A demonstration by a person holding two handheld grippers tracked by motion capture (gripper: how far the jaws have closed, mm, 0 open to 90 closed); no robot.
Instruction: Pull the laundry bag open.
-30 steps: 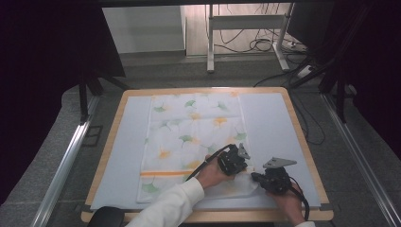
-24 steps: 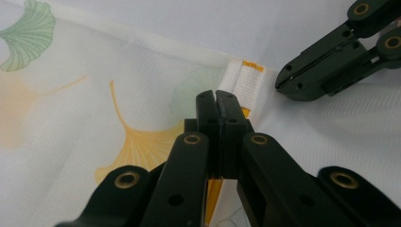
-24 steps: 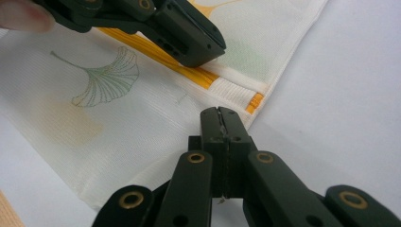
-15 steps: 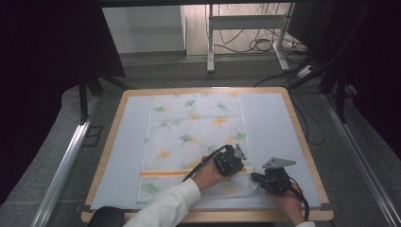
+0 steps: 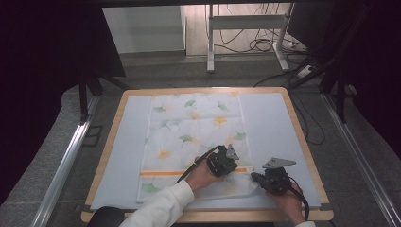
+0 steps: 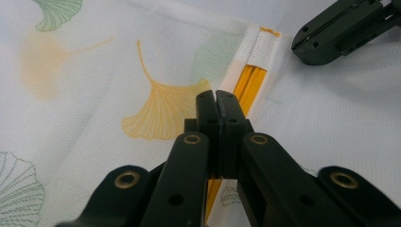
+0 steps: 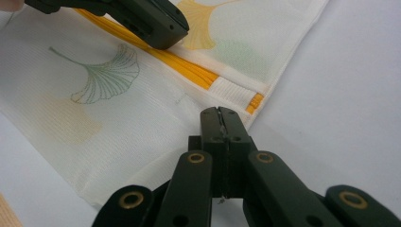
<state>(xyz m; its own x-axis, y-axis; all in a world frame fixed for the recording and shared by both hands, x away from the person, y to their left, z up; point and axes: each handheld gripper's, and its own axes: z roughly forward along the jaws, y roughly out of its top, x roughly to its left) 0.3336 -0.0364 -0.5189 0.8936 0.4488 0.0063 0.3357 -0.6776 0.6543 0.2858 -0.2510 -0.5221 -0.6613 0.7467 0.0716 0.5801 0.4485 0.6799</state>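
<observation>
The cloth [image 5: 194, 137], a white sheet printed with ginkgo leaves in yellow and green, lies flat on the pale mat [image 5: 274, 123] of the wood-rimmed table [image 5: 300, 137], running from the far edge toward the near edge, slightly left of centre; we note an orange stripe [image 5: 161, 173] crossing it near the person's end, with a white woven band [image 6: 265, 47] interrupting the stripe close to the cloth's right edge; we see the left gripper [image 5: 228, 160] over the cloth just above the stripe, held in the left hand [image 5: 201, 176], whose white sleeve [image 5: 161, 208] enters from the bottom of the high view; in the left gripper view its jaws stand pressed together with no gap, their tips [image 6: 217, 101] low over a yellow leaf and the stripe, and we cannot tell whether any fabric is pinched between them; we see the right gripper [image 5: 257, 178] at the cloth's near right corner, held in the right hand [image 5: 286, 196]; in the right gripper view its jaws are likewise closed tight, their tips [image 7: 220, 116] at the cloth's edge just beside the white band, and a grip on the fabric cannot be confirmed; the two grippers are near each other but apart.
</observation>
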